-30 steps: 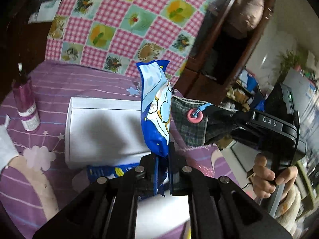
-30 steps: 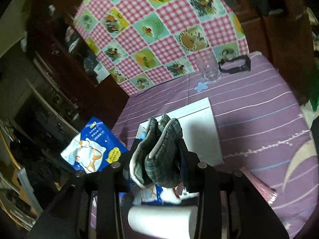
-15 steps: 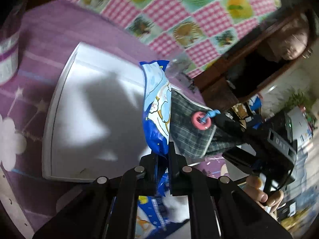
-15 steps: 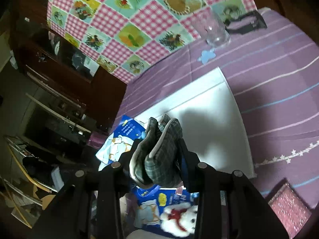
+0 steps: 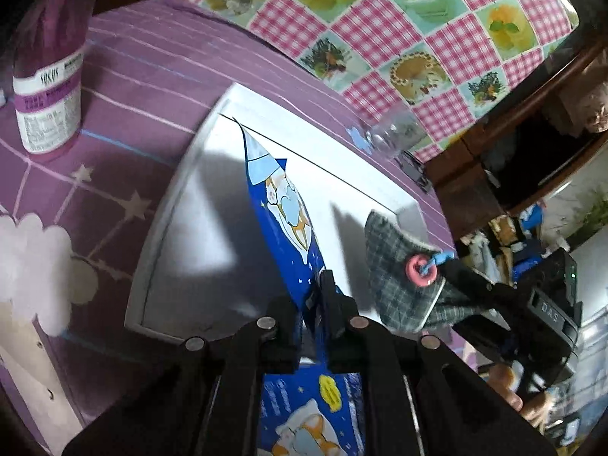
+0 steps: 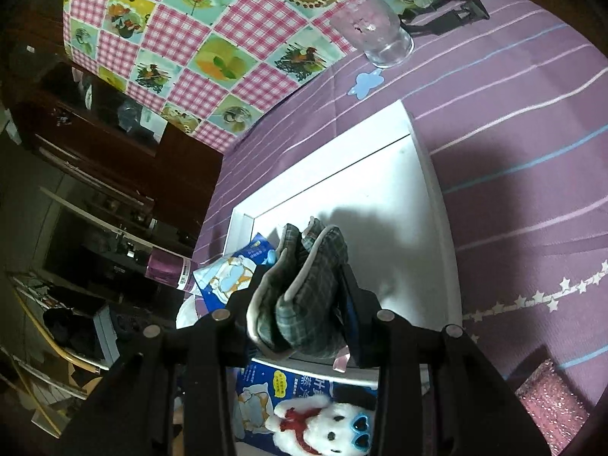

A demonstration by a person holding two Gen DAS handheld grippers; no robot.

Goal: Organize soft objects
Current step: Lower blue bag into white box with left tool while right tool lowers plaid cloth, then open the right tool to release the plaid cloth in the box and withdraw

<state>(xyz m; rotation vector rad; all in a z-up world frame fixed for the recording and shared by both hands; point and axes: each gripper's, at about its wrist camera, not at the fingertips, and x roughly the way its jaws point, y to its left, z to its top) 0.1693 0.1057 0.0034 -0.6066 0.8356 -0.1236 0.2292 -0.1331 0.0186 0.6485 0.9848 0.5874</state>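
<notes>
My left gripper is shut on a blue pouch with a cat print and holds it low over the white tray. My right gripper is shut on a folded grey plaid cloth item over the tray's near end; the cloth shows in the left wrist view with a pink ring. The held pouch appears at left in the right wrist view. A second blue pouch and a white plush bear lie below the tray's front edge.
A purple bottle stands left of the tray on the purple striped cloth. A clear glass and a black clip stand beyond the tray. A pink glittery object lies at the right. A dark wooden cabinet stands beyond the table.
Both grippers have tilted down and moved forward over the tray. The blue pouch and the plaid cloth now hang lower, close to the tray's floor.
</notes>
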